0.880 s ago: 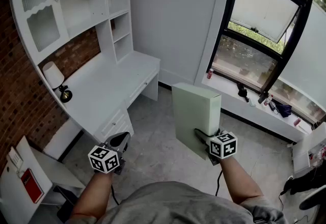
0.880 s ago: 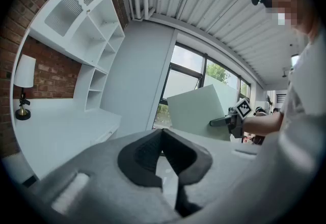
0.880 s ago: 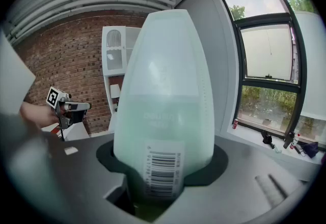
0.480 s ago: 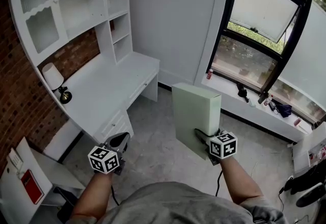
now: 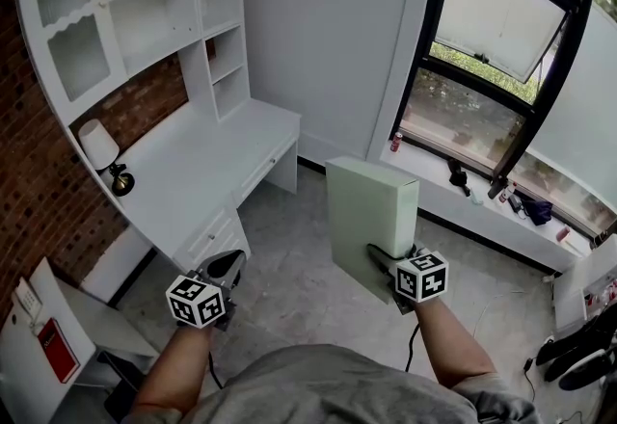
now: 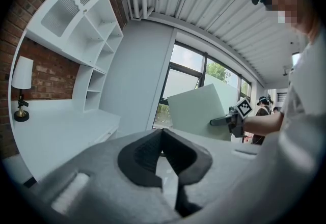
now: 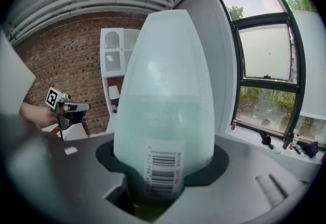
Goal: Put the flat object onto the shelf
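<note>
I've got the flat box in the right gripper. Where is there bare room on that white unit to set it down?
The desktop is bare from the lamp to its far end by the tall cubbies. The open shelves above look bare too. The windowsill is crowded: a can and dark items.

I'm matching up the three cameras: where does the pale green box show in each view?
Head view: the pale green box stands upright at centre-right, gripped low down by the right gripper.
Left gripper view: right of centre, in front of the window.
Right gripper view: fills the centre, between the jaws.
Shared landmark: the white shelf unit against the brick wall.
</note>
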`<action>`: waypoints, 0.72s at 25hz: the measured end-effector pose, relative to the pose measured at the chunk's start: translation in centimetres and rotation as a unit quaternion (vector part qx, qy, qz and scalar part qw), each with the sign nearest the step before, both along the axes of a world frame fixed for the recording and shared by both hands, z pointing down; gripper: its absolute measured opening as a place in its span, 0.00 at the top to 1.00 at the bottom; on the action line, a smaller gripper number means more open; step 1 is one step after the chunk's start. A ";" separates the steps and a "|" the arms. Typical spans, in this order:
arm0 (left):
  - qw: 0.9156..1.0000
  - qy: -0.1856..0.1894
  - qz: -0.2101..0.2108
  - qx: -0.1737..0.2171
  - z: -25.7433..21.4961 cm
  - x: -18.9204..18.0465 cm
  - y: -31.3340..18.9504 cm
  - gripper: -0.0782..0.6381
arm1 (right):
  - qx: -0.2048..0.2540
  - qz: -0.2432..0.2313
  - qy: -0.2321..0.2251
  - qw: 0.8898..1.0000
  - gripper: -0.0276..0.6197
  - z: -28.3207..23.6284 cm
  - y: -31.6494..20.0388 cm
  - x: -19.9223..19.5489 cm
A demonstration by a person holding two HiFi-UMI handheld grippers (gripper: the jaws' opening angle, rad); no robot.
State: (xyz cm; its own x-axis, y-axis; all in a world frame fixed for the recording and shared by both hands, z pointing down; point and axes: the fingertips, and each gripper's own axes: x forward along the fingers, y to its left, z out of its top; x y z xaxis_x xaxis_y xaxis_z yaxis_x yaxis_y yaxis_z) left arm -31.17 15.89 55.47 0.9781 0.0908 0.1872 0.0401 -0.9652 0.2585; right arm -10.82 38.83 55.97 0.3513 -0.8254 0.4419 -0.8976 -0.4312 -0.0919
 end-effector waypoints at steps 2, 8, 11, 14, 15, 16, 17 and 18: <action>1.000 0.000 -0.001 0.001 -0.1 0.4 0.7 0.89 | 0.000 -0.002 0.002 1.000 0.53 -0.2 0.6 0.3; 1.000 0.004 -0.001 0.006 -0.8 2.5 4.5 0.89 | 0.001 -0.002 0.008 1.000 0.53 -0.9 4.4 2.2; 1.000 0.005 -0.003 0.006 -0.9 3.9 6.7 0.89 | 0.002 -0.001 0.012 1.000 0.53 -1.2 6.8 3.4; 1.000 0.007 -0.002 0.004 -1.0 5.5 8.9 0.89 | 0.004 0.001 0.015 1.000 0.53 -1.5 8.9 4.7; 1.000 0.008 -0.001 0.003 -1.1 6.0 9.6 0.89 | 0.004 0.001 0.016 1.000 0.53 -1.6 9.5 5.1; 1.000 0.008 0.001 0.002 -1.1 6.5 10.2 0.89 | 0.006 0.002 0.016 1.000 0.53 -1.7 10.0 5.5; 1.000 0.008 0.004 0.000 -1.2 6.9 10.7 0.89 | 0.008 0.003 0.017 1.000 0.53 -1.7 10.3 5.8; 1.000 0.008 0.006 -0.002 -1.2 7.3 11.0 0.89 | 0.010 0.004 0.017 1.000 0.53 -1.8 10.6 6.2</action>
